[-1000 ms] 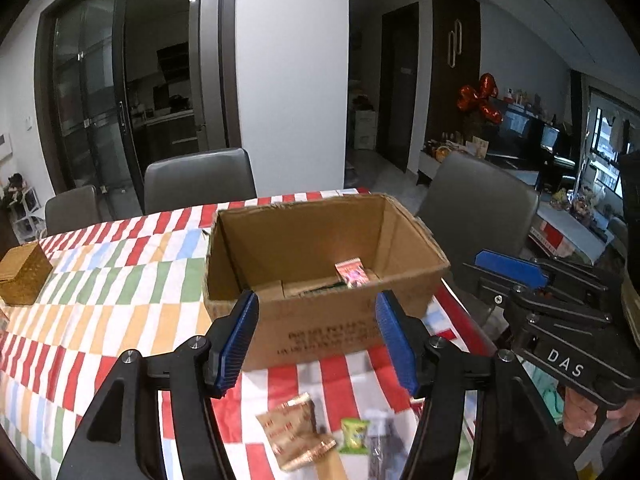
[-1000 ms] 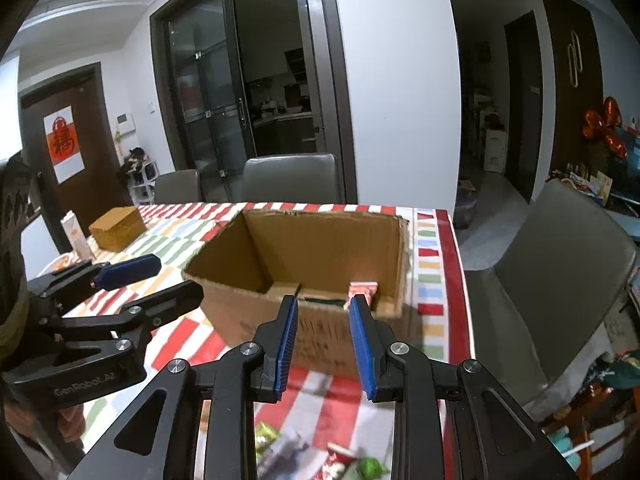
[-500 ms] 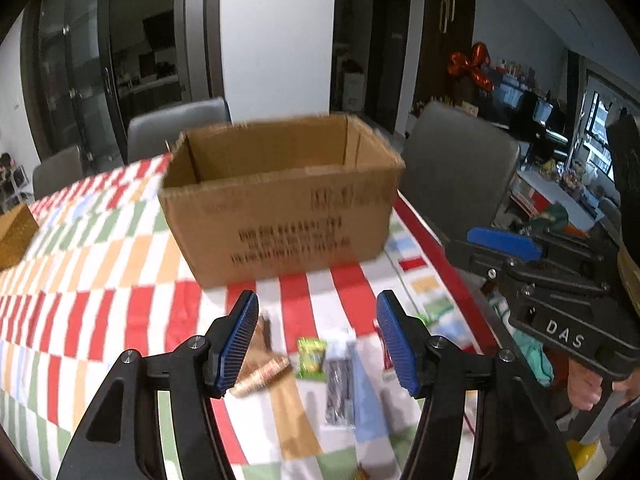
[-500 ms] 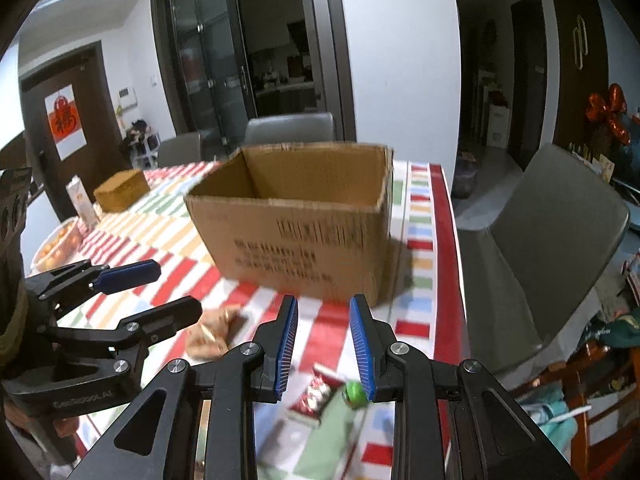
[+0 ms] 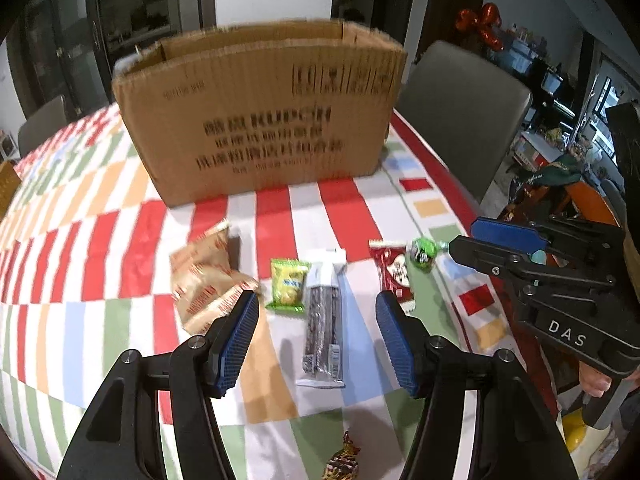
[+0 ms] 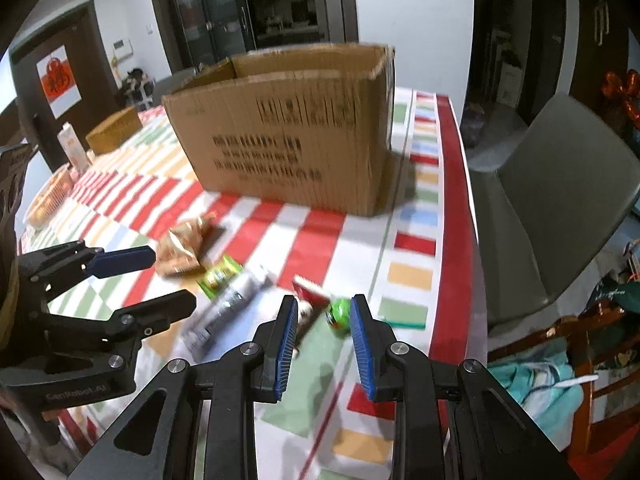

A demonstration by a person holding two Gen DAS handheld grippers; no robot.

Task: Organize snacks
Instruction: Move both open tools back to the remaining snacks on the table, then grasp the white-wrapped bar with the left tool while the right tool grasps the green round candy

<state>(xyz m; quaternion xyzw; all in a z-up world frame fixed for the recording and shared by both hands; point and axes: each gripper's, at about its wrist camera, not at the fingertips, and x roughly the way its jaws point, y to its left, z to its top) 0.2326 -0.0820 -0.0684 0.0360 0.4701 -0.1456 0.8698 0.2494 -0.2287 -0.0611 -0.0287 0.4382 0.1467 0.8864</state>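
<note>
A row of snacks lies on the striped tablecloth in front of an open cardboard box [image 5: 260,120] [image 6: 288,136]: a brown packet [image 5: 204,280], a yellow-green packet [image 5: 288,284], a long dark bar [image 5: 324,312] in clear wrap, a red packet [image 5: 394,276] and a round green candy [image 5: 422,252] [image 6: 338,314]. A gold-wrapped candy [image 5: 342,460] lies nearer. My left gripper [image 5: 317,296] [image 6: 174,276] hovers open over the bar, holding nothing. My right gripper [image 6: 324,300] [image 5: 464,236] stands narrowly open and empty above the green candy and the red packet [image 6: 310,286].
A grey chair [image 6: 560,184] [image 5: 460,112] stands at the table's right edge, close to the snacks. Far left on the table are a woven box [image 6: 114,130], a small carton [image 6: 72,148] and a bowl [image 6: 44,200]. The box's inside is hidden from here.
Both grippers have sunk toward the table and tipped downward. The box's inside has gone out of sight, and the snacks now lie right under the fingers. Neither jaw gap changed visibly.
</note>
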